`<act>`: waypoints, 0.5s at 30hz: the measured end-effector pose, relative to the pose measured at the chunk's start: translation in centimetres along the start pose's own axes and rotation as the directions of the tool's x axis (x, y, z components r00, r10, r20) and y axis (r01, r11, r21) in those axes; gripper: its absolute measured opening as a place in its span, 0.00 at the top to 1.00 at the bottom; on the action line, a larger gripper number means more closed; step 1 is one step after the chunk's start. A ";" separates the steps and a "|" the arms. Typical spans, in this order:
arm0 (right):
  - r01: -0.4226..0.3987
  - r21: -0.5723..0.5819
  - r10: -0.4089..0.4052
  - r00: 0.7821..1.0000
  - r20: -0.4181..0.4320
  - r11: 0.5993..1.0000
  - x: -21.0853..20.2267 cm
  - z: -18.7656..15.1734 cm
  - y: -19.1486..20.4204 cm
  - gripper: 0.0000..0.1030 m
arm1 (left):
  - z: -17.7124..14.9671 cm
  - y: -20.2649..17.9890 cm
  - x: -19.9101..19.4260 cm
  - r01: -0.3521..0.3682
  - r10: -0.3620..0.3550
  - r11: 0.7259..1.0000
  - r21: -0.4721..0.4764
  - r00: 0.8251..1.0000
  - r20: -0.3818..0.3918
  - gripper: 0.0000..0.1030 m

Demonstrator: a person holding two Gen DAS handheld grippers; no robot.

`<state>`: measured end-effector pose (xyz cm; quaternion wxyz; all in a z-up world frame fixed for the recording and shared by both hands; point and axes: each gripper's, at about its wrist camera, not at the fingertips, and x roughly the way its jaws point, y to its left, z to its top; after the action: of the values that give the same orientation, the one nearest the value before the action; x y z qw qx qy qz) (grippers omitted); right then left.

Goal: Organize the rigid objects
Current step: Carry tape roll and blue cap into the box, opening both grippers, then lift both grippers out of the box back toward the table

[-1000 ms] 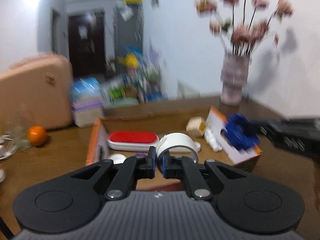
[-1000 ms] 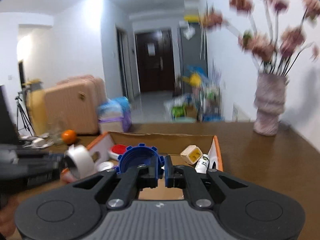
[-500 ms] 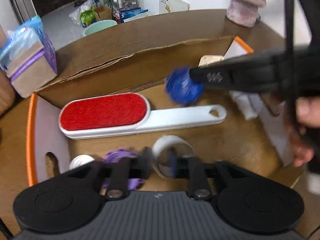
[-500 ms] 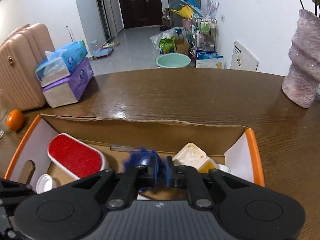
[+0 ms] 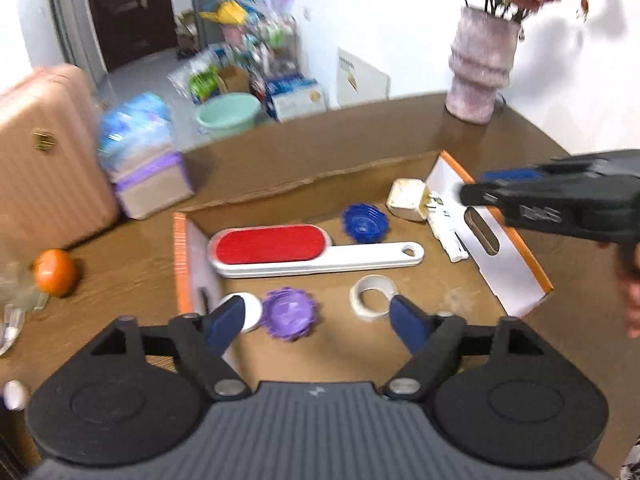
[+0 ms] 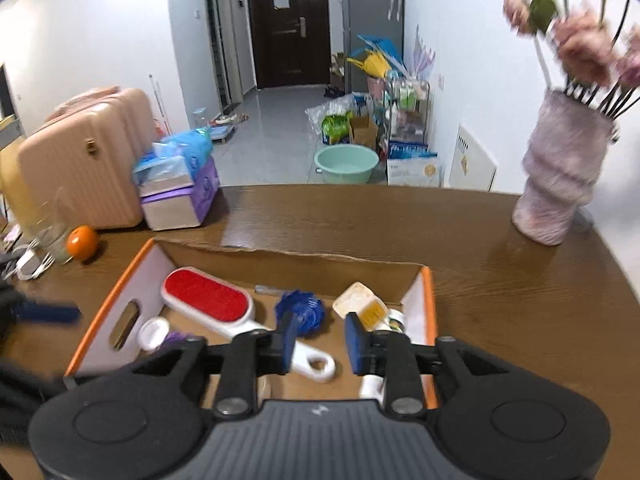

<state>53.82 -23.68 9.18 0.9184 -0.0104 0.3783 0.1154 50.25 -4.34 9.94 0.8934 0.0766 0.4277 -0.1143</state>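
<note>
The round brown wooden desk (image 6: 500, 300) runs out of frame at its near edge in both views. On it sits the shallow cardboard box with orange-edged white end flaps (image 5: 504, 256); its near wall is hidden behind each gripper body.

Inside the box, the red-faced white lint brush with a long handle (image 5: 304, 254) lies flat. In the right wrist view its handle passes behind a blue pad.

The left hand-held gripper (image 5: 320, 320) hangs over the box's near side, tilted downward. Its jaws have just been opening and stand wide, released, nothing between them. The white tape ring (image 5: 374, 300) lies flat on the box floor just beyond its right pad. The purple ridged cap (image 5: 289, 314) rests beside a white round lid (image 5: 250, 312), which is partly covered by the left pad.

The right hand-held gripper (image 6: 318, 342) also points down into the box. Its jaws have just been parting, with a moderate gap that is empty. The blue ridged cap (image 6: 300, 312) lies loose on the box floor beside the brush head, partly masked by the left pad. In the left wrist view this gripper is blurred at the right edge, a hand partly cut off behind it.
</note>
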 end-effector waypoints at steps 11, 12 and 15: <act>0.019 -0.048 -0.008 0.976 0.220 0.999 -15.1 -6.3 2.1 0.15 | -7.8 1.3 -12.8 -0.149 0.174 0.984 -0.103 0.934 0.312 0.07; 0.016 -0.048 -0.003 0.969 0.247 0.999 -16.2 -6.9 2.2 0.15 | -8.9 1.1 -13.7 -0.151 0.179 0.983 -0.105 0.919 0.352 0.06; 0.038 -0.063 -0.015 0.945 0.328 0.997 -19.3 -9.2 2.8 0.14 | -12.3 0.6 -16.2 -0.157 0.200 0.979 -0.131 0.867 0.456 0.04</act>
<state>33.54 -25.86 16.29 0.9690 -0.0279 0.2165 0.1160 31.44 1.40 14.99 0.9792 0.0458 0.1957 -0.0270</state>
